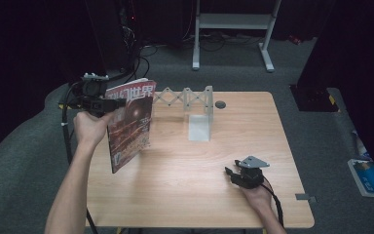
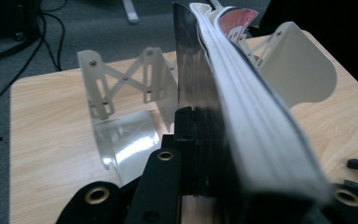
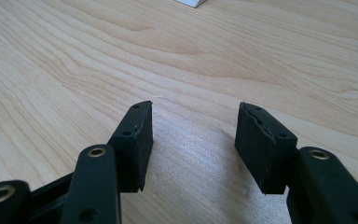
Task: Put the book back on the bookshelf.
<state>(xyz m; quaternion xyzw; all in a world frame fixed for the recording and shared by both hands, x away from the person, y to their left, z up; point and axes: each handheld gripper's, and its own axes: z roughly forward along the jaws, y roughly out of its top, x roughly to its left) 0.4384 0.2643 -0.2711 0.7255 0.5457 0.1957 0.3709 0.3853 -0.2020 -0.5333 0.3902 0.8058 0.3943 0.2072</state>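
Holding the magazine point(image 1: 130, 124) upright above the left part of the worktop point(image 1: 190, 175), the left claw point(image 1: 108, 103) is clenched on its upper edge near the spine, at about ten o'clock from the worktop's centre. In the left gripper view the pages point(image 2: 256, 126) stand on edge between the jaws, and the lower corner of the magazine in the high view seems to be touching the wood or just above it; I cannot tell which. The expanding white rack point(image 1: 187, 100) stands at twelve o'clock, just beside the magazine on its right, with one clear divider plate point(image 1: 198, 127) reaching toward the person. The work in hand looks like putting the magazine into this rack. To do this step well, I judge that the left claw should keep the magazine vertical and bring its lower edge over a gap between two dividers before lowering, because the loose pages may fan out and catch on a plate. A slow descent is better, since the rack is light and could slide. The right claw point(image 1: 231, 173) rests low at five o'clock, well apart from the magazine, with its jaws released and nothing between them point(image 3: 193, 135); it could steady the rack's end if that begins to move.
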